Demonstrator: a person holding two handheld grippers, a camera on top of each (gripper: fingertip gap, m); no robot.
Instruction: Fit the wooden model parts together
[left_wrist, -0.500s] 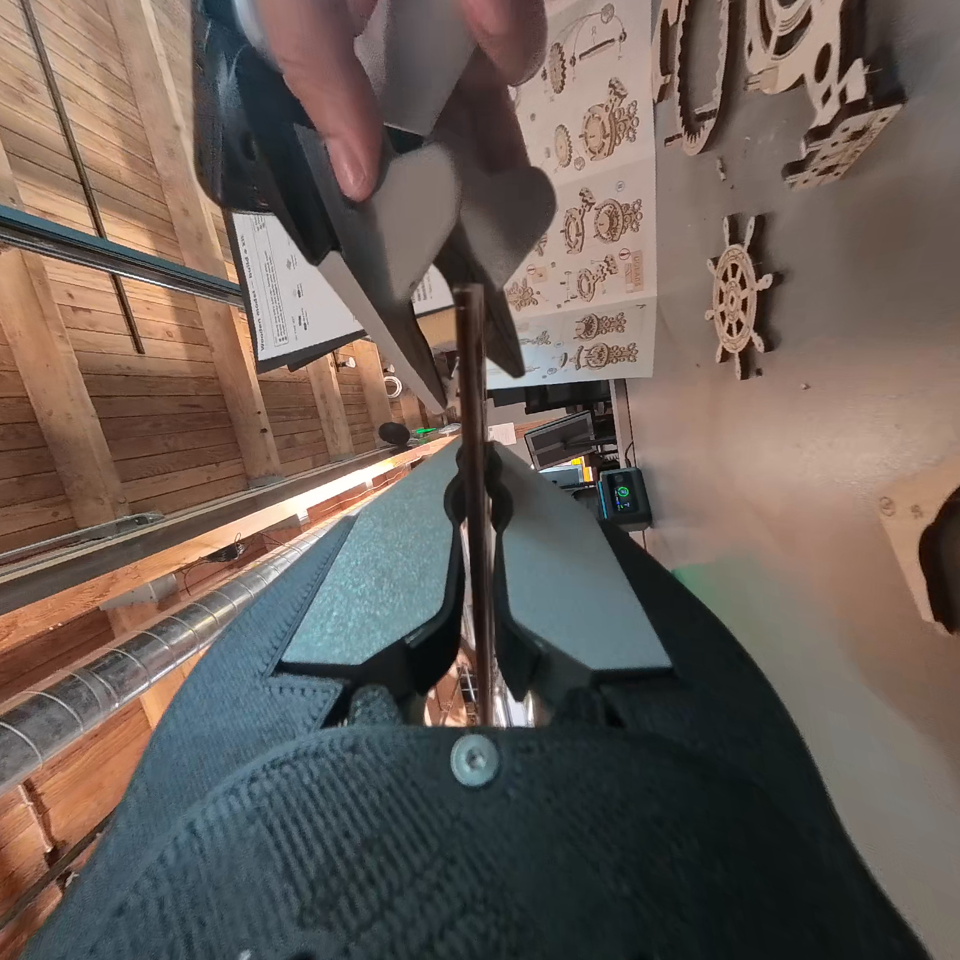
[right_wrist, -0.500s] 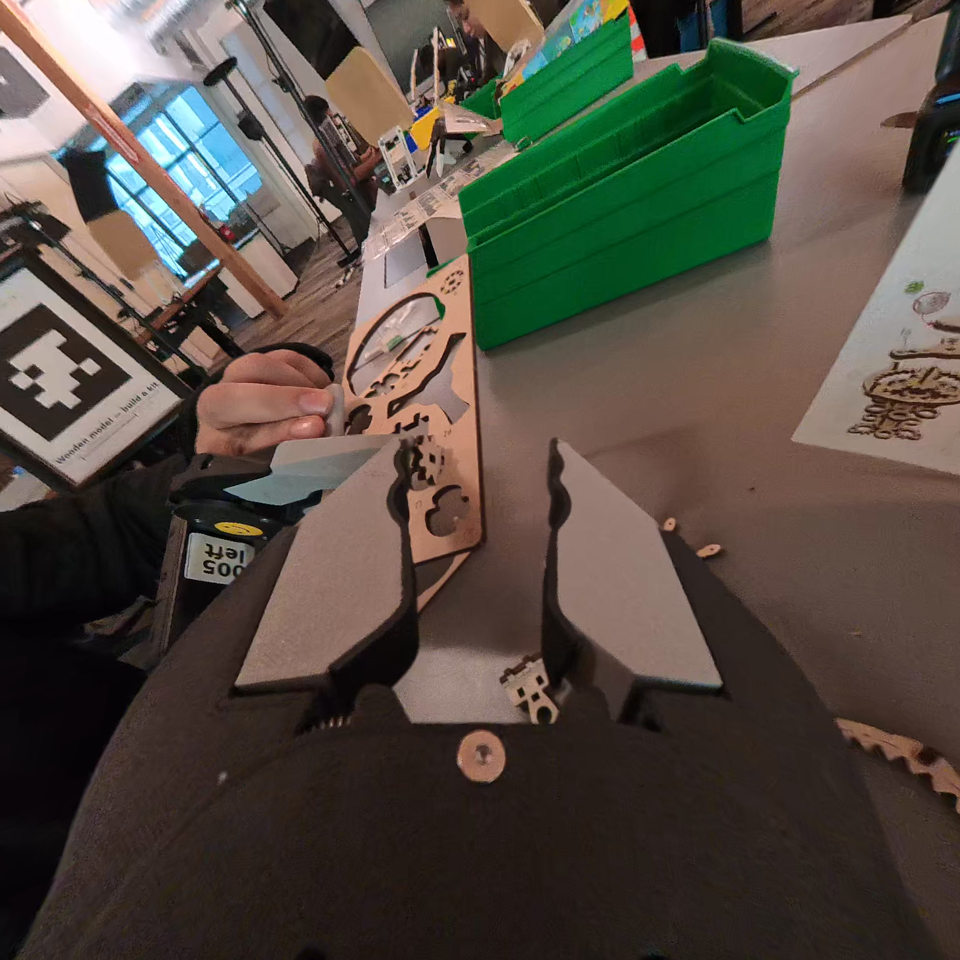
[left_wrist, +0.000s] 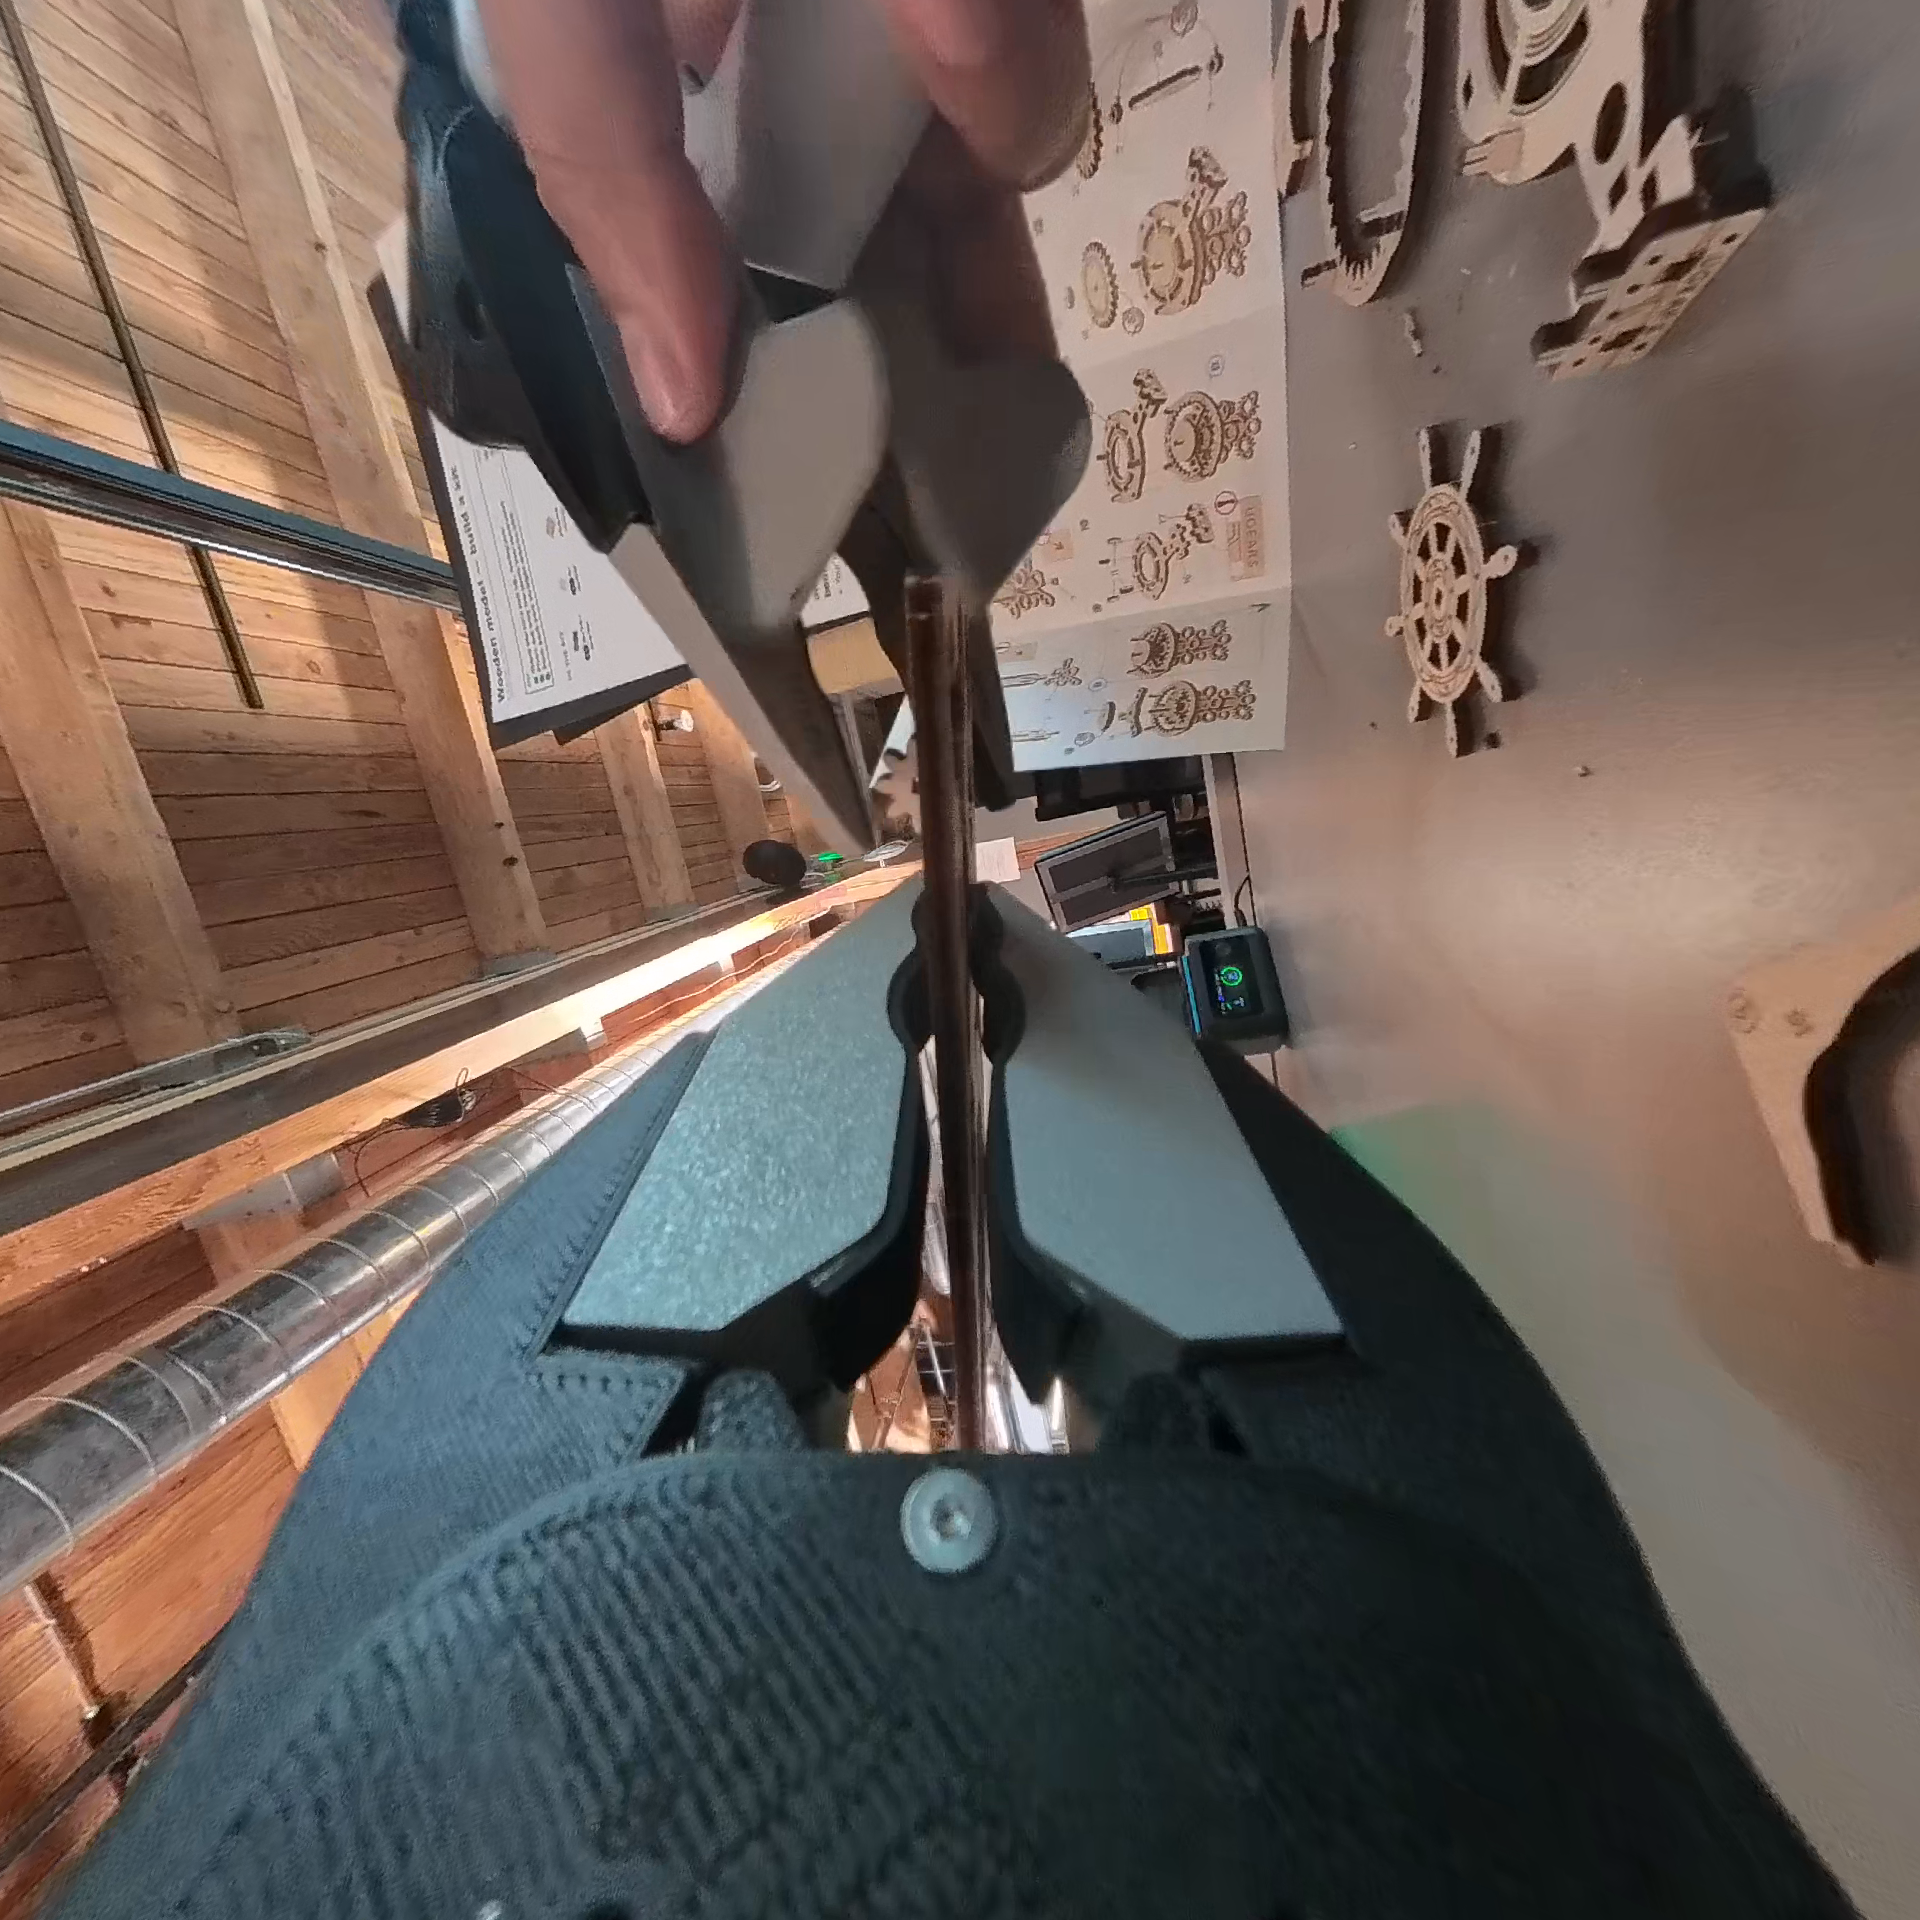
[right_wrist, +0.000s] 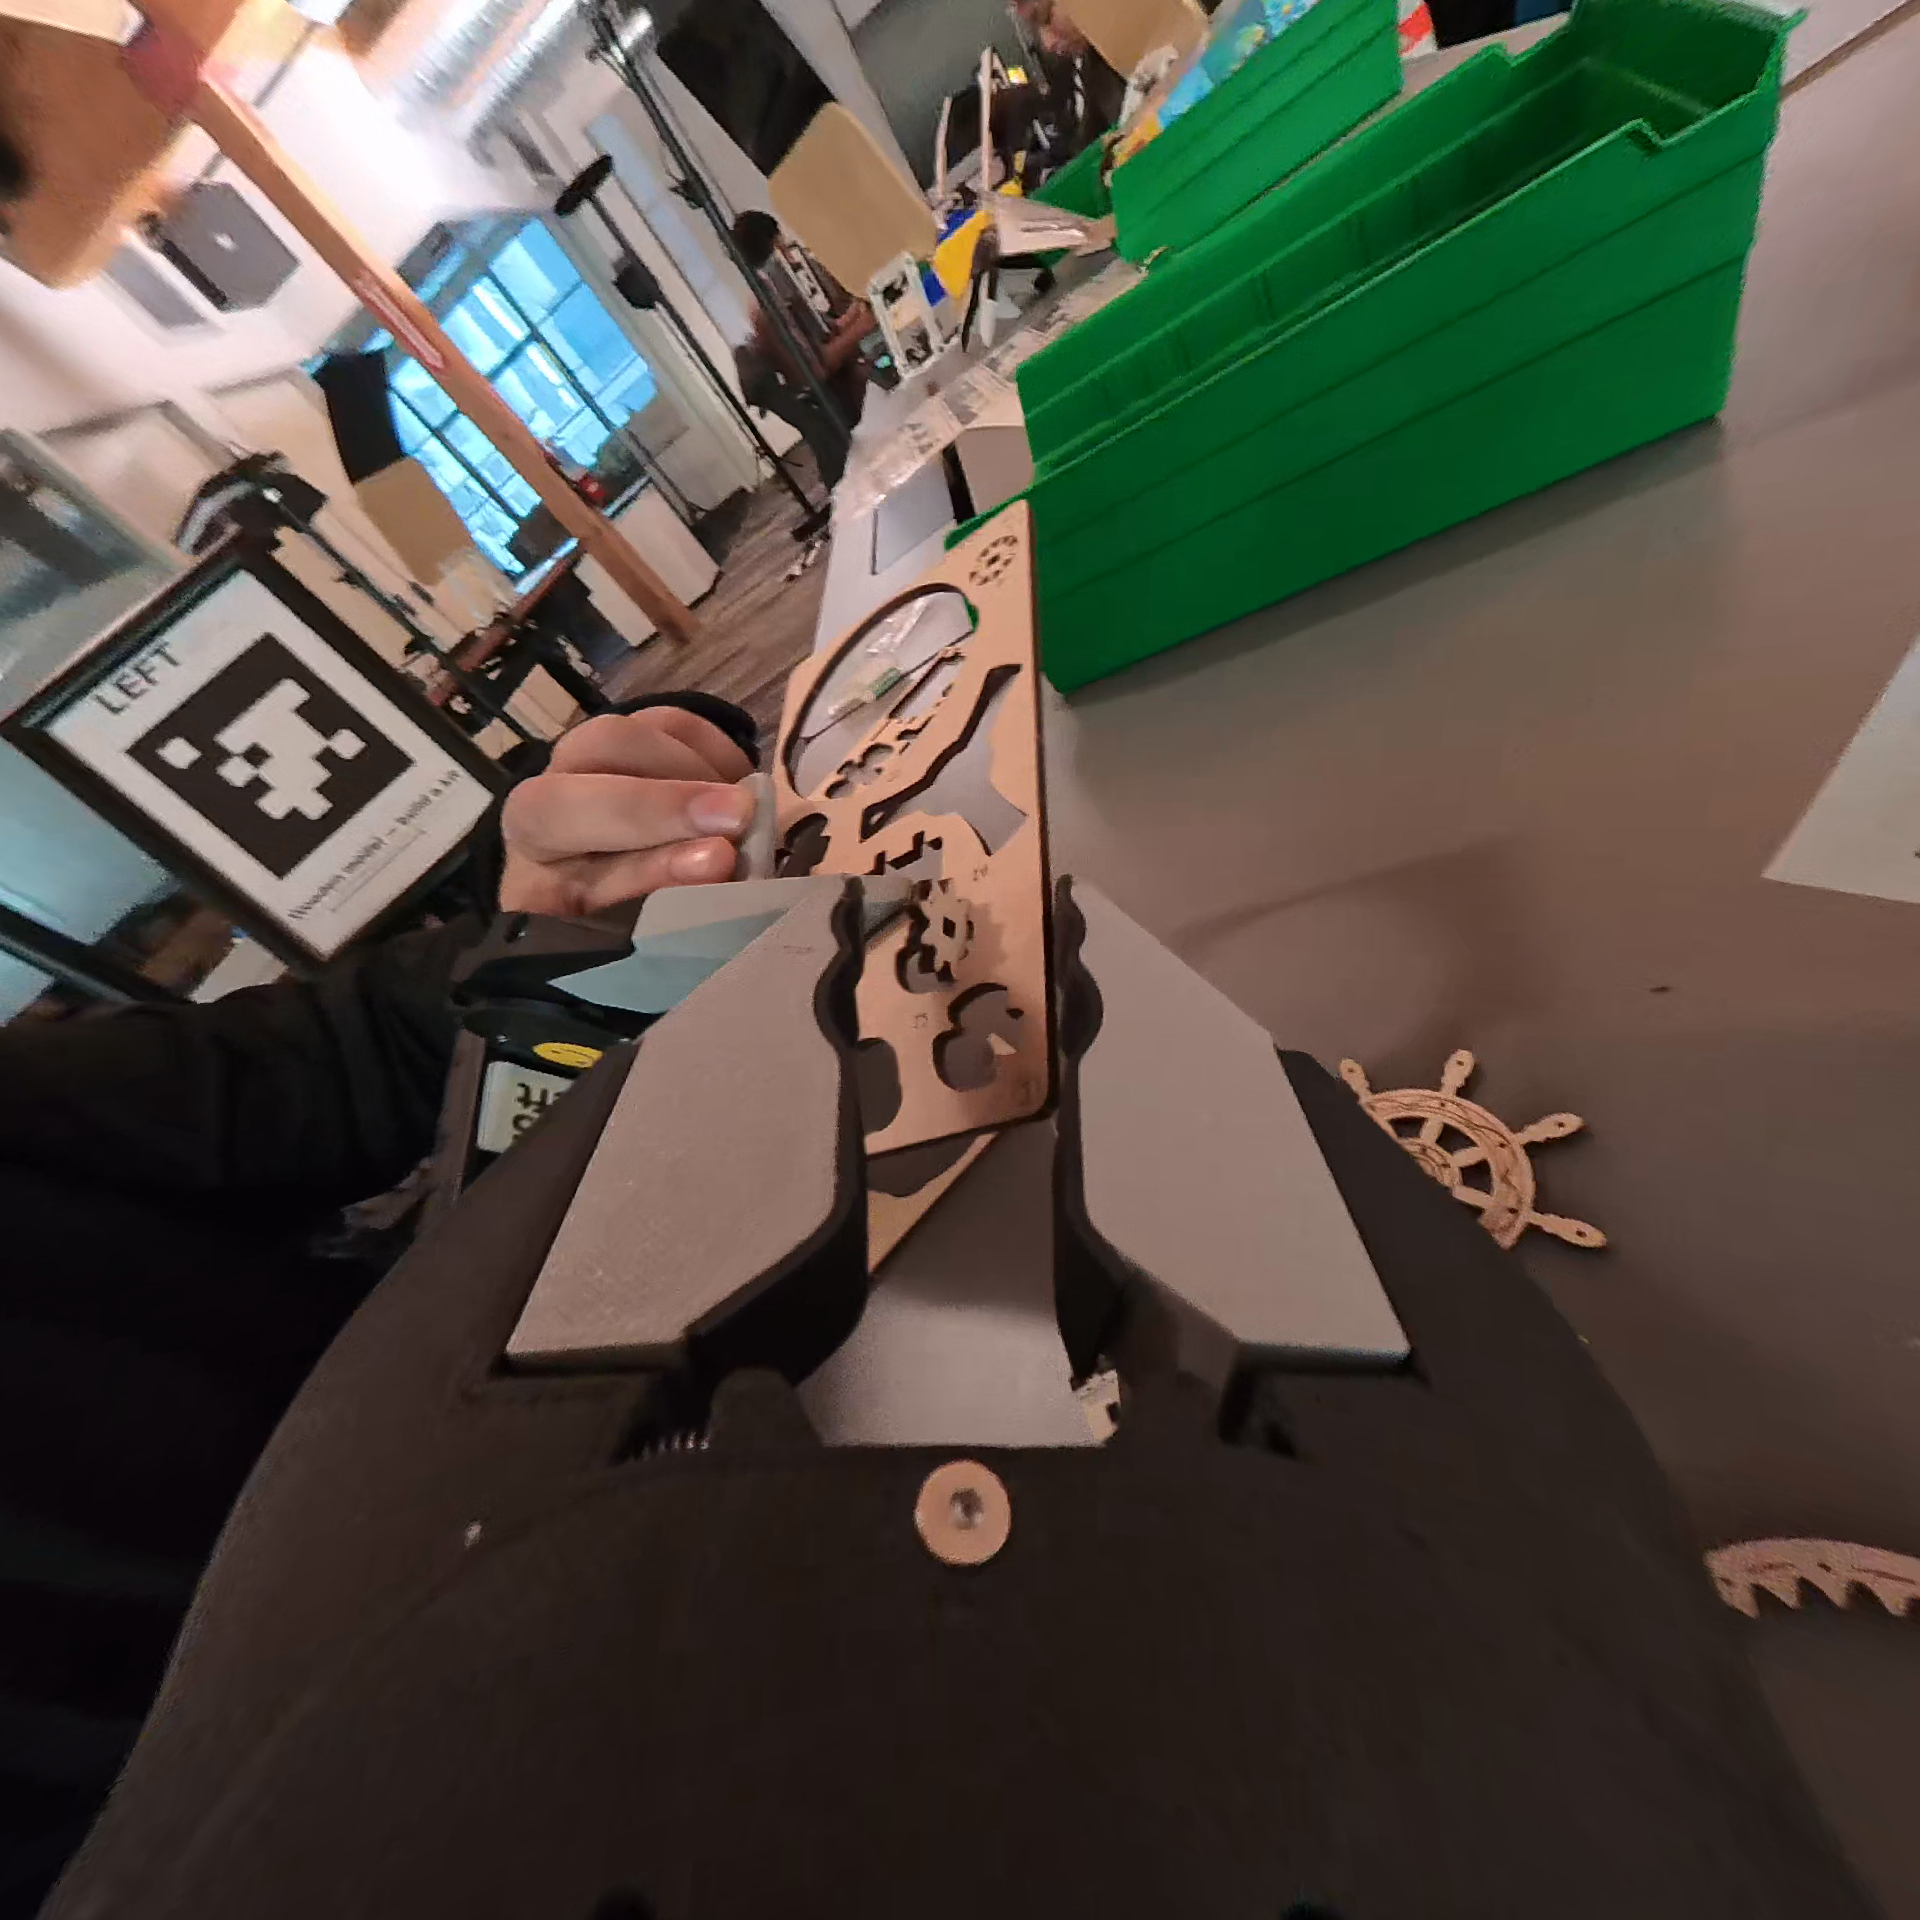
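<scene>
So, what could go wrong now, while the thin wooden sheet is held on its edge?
1. The left gripper clamps the wooden sheet by a narrow strip only; a push from the right gripper may twist it loose.
2. The sheet is full of cut-outs, so it could crack.
3. A small gear part popped out may fall among other pieces, such as the ship wheel.

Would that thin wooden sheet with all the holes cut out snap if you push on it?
Probably, if pushed hard. The thin tan wooden sheet has many cut-outs, leaving narrow strips that look fragile. It stands straight on edge in the left tool, so it seems stiff, not floppy, and likely light.
</scene>
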